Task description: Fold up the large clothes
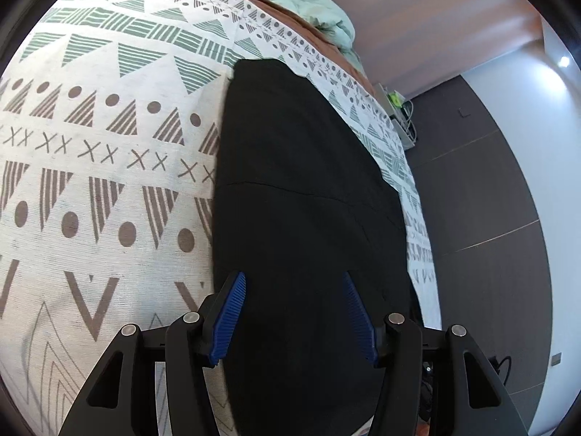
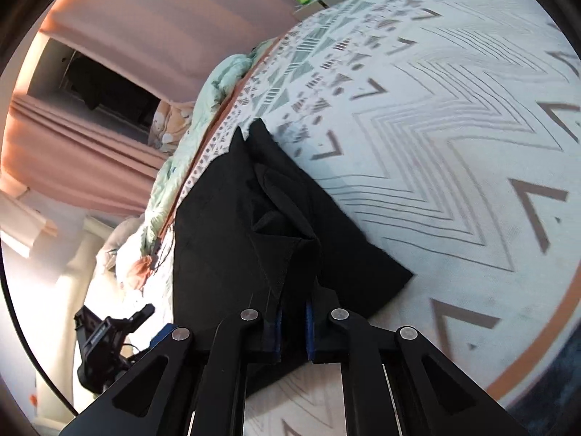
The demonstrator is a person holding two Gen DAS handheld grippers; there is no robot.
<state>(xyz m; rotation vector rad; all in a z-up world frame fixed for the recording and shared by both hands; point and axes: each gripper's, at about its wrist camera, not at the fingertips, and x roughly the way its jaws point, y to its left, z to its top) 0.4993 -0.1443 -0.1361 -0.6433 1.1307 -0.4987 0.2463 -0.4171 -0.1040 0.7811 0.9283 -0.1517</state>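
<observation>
A large black garment (image 1: pixel 301 181) lies in a long strip on the patterned bedspread (image 1: pixel 109 127). My left gripper (image 1: pixel 294 283) is open just above its near end, with the blue pads (image 1: pixel 228 316) on either side of the cloth and nothing held. In the right wrist view the same black garment (image 2: pixel 225 225) lies partly folded, with a raised fold running to my right gripper (image 2: pixel 293 312). That gripper is shut on a bunched edge of the cloth and lifts it slightly off the bedspread (image 2: pixel 435 145).
A mint green quilt (image 1: pixel 312 0) is bunched along the far side of the bed. A bedside unit with cables (image 1: pixel 399 116) stands past the bed's end. Dark floor (image 1: pixel 490 218) runs beside the bed. Pink curtains (image 2: pixel 90 152) hang behind. A black camera rig (image 2: pixel 105 338) stands by the bed.
</observation>
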